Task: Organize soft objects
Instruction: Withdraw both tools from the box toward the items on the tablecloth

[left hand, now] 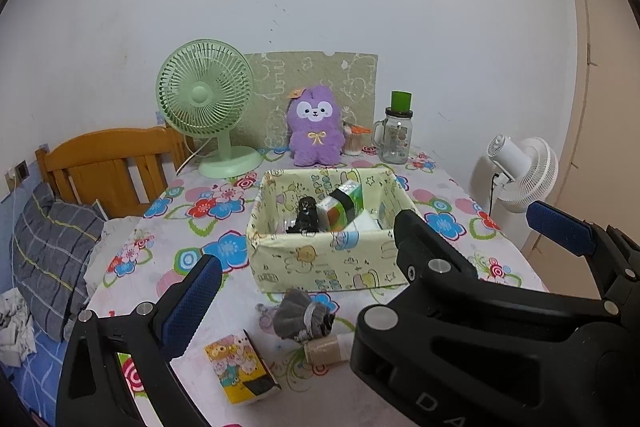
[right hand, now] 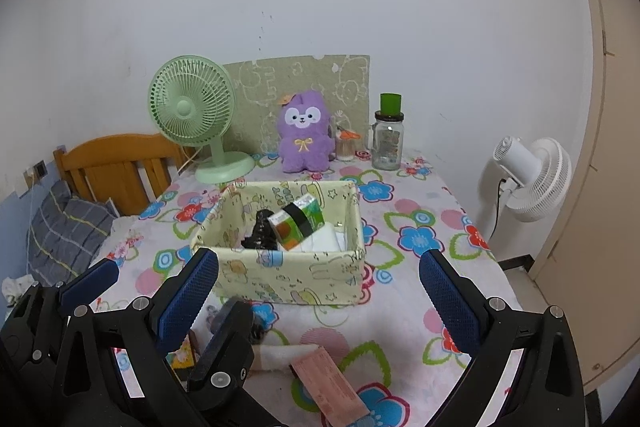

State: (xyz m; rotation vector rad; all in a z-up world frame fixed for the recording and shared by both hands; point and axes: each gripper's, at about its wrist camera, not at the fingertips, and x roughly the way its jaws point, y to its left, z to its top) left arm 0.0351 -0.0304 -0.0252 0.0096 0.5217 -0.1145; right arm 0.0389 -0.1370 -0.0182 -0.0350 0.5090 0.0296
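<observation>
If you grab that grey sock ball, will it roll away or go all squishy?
The grey sock ball looks bundled from soft knit fabric, so it would probably squash between the fingers rather than slip. Its lumpy, wrinkled shape suggests it won't roll far on the flowery tablecloth. It likely weighs very little.

Fuzzy plush toy, glossy glass jar

Green fan, glass jar, white fan.

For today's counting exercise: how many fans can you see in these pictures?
2. A green fan stands on the table's far left beside the purple plush toy; a white fan stands off the table's right edge.
</observation>
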